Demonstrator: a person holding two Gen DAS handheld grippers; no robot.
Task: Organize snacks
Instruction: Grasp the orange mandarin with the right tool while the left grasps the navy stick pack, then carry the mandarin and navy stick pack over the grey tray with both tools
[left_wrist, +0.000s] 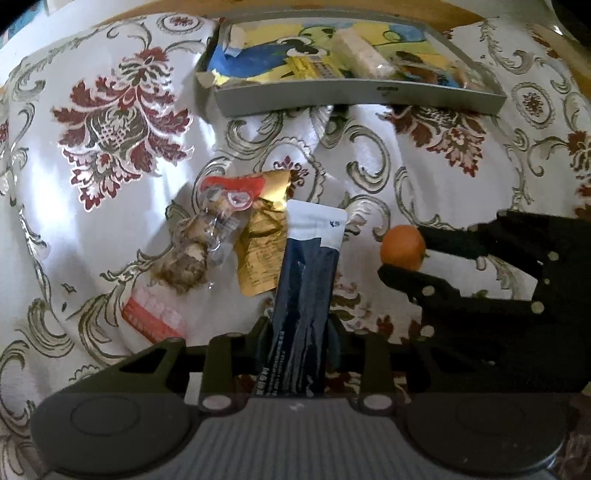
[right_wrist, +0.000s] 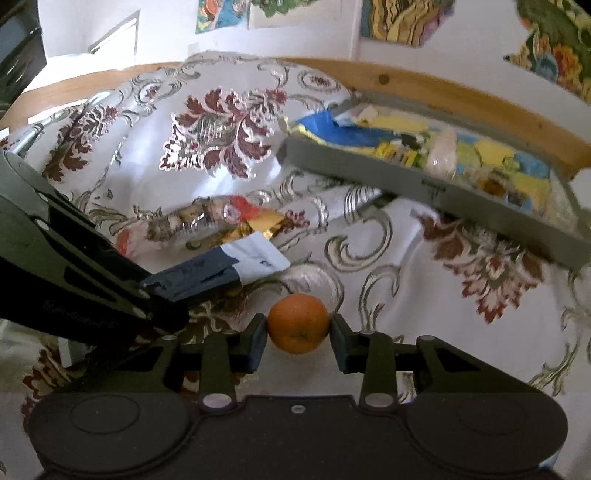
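Left claw grips navy sachet, its print unreadable.

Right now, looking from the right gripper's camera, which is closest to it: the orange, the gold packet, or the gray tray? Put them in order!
1. Orange, right between its fingertips.
2. Gold packet, farther out on the left.
3. Gray tray, farthest, upper right.

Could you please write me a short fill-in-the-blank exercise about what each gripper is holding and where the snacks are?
1. The right gripper is shut on a small ____ fruit.
2. The left gripper is shut on a dark blue and ____ packet.
3. The grey tray already holds ____ snacks.
4. The gold packet lies on the patterned ____.

Missing words: orange; white; several; cloth
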